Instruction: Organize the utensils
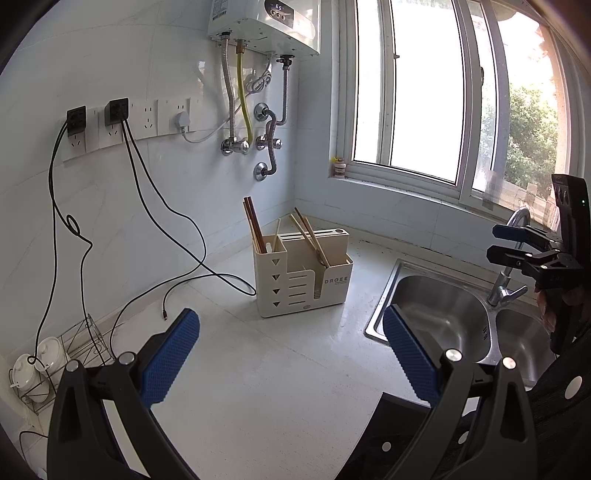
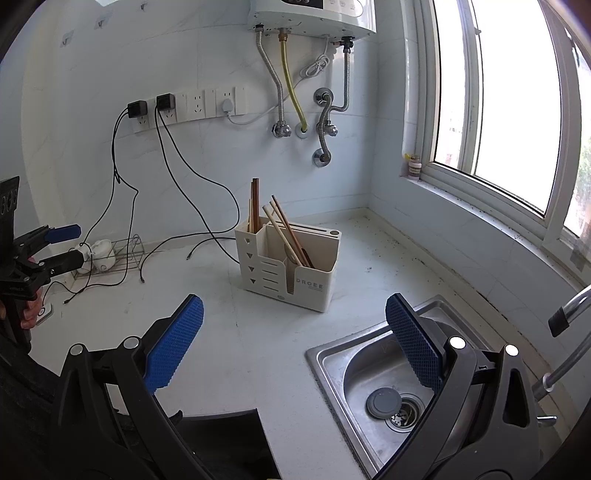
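Wooden chopsticks [image 2: 284,229] lean inside cream slotted plastic holder [image 2: 295,273].

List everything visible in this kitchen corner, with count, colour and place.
utensil holder: one, cream, on the counter near the wall corner
chopsticks: several, brown and pale wood, standing and leaning in the holder
sink: one, steel, right of the holder
faucet: one, chrome, behind the sink
water heater: one, white, on the wall
cables: several, black, from the wall sockets to the counter
wire rack: one, holding white ceramics, far left
left gripper: blue pads, open
right gripper: blue pads, open
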Demonstrator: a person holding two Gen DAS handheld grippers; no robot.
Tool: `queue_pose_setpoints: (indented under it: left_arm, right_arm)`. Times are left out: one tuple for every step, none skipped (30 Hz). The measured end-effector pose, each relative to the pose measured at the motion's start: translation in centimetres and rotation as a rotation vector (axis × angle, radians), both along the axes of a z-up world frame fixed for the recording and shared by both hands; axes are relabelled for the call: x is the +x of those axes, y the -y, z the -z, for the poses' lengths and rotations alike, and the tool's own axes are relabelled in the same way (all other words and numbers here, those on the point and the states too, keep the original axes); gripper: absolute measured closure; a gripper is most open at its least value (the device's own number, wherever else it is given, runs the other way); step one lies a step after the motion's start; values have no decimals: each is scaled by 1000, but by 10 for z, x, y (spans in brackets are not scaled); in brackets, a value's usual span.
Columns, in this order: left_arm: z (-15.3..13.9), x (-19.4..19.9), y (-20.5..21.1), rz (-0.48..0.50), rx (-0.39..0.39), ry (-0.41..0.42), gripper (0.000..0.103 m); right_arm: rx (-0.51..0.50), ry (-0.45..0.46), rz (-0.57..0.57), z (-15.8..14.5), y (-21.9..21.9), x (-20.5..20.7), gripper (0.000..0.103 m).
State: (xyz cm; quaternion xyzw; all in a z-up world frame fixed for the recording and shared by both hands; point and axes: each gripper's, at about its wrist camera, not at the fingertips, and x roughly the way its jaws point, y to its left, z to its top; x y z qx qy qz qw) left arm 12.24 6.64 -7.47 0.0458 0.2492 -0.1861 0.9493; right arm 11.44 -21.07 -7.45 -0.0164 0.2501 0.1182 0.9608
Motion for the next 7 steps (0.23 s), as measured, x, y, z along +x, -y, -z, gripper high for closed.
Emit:
queue_pose_setpoints:
  left_arm:
    - [0, 1, 0, 3, 0, -3, 5]
    - [0, 1, 0, 0, 4, -1, 5]
    - [0, 2, 1, -2, 7, 1, 5]
    - [-1, 2, 1, -1, 8, 1, 5]
    - [-1, 2, 1, -2, 8, 2, 5]
    - [-1, 2, 1, -5, 9, 1, 5]
    - [0, 3, 1, -6, 9, -2, 5]
  right_arm:
    - [0, 1, 0, 0, 0, 0, 8]
    - [3, 2, 1, 0, 1, 0, 8]
    - [3, 0, 3, 0, 1, 0, 8]
    - [3, -2, 4, 1, 2, 0, 8]
    - [3, -3, 5, 1, 2, 0, 8]
    - [2, -3, 5, 1, 2, 0, 8]
    - [2, -4, 4, 1, 2, 0, 8]
